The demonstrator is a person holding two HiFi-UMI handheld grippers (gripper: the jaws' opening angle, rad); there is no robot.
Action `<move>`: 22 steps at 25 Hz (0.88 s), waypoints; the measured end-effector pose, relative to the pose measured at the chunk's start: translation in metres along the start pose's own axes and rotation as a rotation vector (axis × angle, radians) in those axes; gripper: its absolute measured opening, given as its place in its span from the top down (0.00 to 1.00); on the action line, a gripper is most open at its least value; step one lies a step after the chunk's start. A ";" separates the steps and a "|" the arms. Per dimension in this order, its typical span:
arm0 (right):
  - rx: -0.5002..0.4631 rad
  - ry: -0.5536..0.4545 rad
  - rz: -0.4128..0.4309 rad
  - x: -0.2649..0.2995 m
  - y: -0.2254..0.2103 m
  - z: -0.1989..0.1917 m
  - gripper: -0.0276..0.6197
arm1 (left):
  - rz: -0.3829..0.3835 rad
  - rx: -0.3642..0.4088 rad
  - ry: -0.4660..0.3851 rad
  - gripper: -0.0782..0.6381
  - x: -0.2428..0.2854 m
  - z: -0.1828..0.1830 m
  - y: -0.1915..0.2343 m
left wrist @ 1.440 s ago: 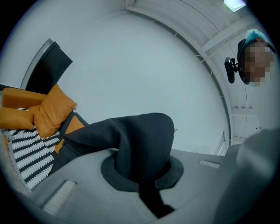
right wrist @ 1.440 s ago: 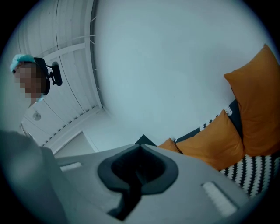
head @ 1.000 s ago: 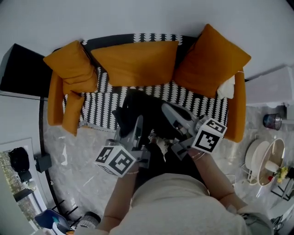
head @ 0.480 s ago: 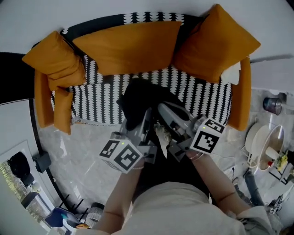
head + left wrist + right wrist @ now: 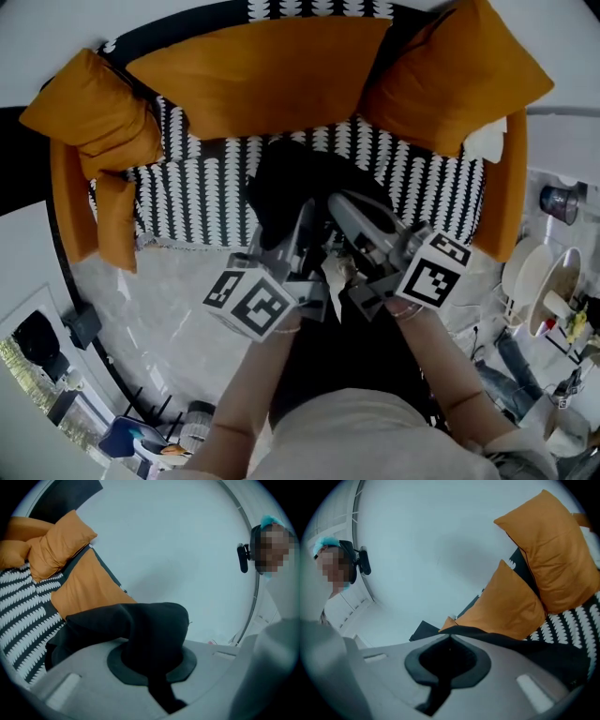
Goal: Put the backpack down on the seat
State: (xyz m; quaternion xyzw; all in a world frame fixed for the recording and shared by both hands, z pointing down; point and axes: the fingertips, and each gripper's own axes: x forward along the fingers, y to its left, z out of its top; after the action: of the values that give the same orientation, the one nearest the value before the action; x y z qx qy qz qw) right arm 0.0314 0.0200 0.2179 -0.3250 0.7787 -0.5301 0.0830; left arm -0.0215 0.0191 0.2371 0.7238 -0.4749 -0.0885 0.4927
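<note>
The left hand-held gripper (image 5: 302, 230) is pinched nearly shut on a bunched fold of the black backpack (image 5: 295, 178), and the right hand-held gripper (image 5: 342, 208) is likewise closed on a thin edge of its fabric, so the bag hangs between the two, just ahead of both sets of jaws. Beyond and below them lies the patterned seat (image 5: 187, 192), with orange cushions (image 5: 253, 80) against the back farther on. From the head view the backpack is over the front half of the seat, though I cannot tell whether its bottom touches it yet. The bag looks soft and slack, folding where it is gripped, so it will likely sag and slump once let down rather than stand. The cloth seems grippy, not slippery, and hardly fragile. The top fabric or a strap, one hold to each side, seems the sound place to carry it.
</note>
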 end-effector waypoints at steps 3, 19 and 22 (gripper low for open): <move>0.010 0.011 -0.021 0.010 -0.015 -0.007 0.95 | -0.018 -0.005 0.020 0.86 0.013 -0.001 0.013; 0.041 0.063 -0.031 0.053 -0.070 -0.034 0.95 | -0.009 -0.024 0.010 0.86 0.047 0.008 0.096; 0.051 0.057 -0.039 0.063 -0.078 -0.038 0.95 | 0.062 0.058 0.016 0.86 0.044 0.010 0.118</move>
State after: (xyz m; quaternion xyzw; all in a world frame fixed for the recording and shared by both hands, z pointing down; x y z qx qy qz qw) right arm -0.0028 -0.0059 0.3158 -0.3227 0.7606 -0.5602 0.0589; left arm -0.0750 -0.0287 0.3406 0.7233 -0.4957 -0.0537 0.4777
